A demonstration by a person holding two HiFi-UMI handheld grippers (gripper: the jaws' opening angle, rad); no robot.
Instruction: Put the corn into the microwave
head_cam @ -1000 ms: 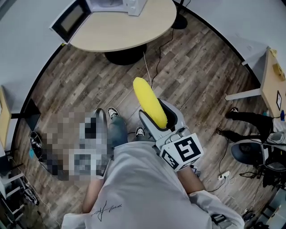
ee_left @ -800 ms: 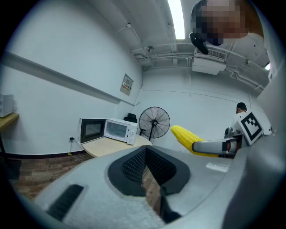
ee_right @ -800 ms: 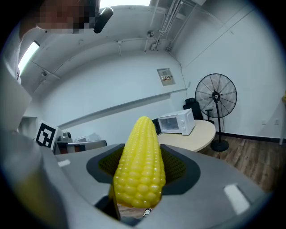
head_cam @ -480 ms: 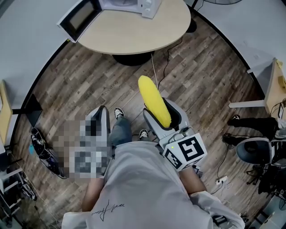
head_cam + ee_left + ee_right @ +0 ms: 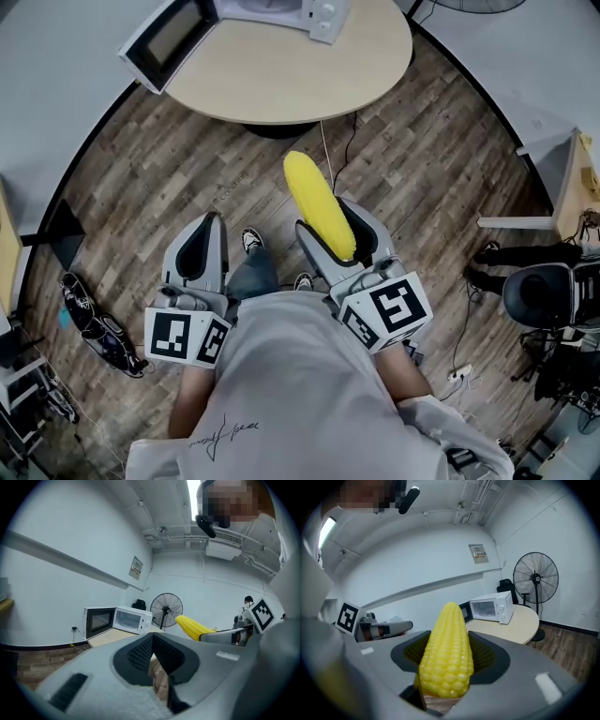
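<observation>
A yellow corn cob [image 5: 317,202] juts forward from my right gripper [image 5: 336,225], which is shut on its lower end; in the right gripper view the corn [image 5: 447,653] fills the space between the jaws. My left gripper [image 5: 208,225] is held beside it at the left, shut and holding nothing, and its dark pads meet in the left gripper view [image 5: 152,637]. The white microwave [image 5: 281,9] stands on the round beige table [image 5: 309,75] ahead with its door [image 5: 164,42] swung open. From the right gripper the microwave [image 5: 492,607] is beyond the cob's tip, some way off.
A standing fan [image 5: 536,578] is behind the table. A cable [image 5: 328,150] runs over the wood floor from the table's foot. A black chair [image 5: 539,295] and a desk edge [image 5: 572,178] are at the right, a dark bag [image 5: 94,323] at the left.
The table and microwave have come nearer and shifted right in the head view as the person walked toward them. Both grippers went along, and the corn stayed gripped.
</observation>
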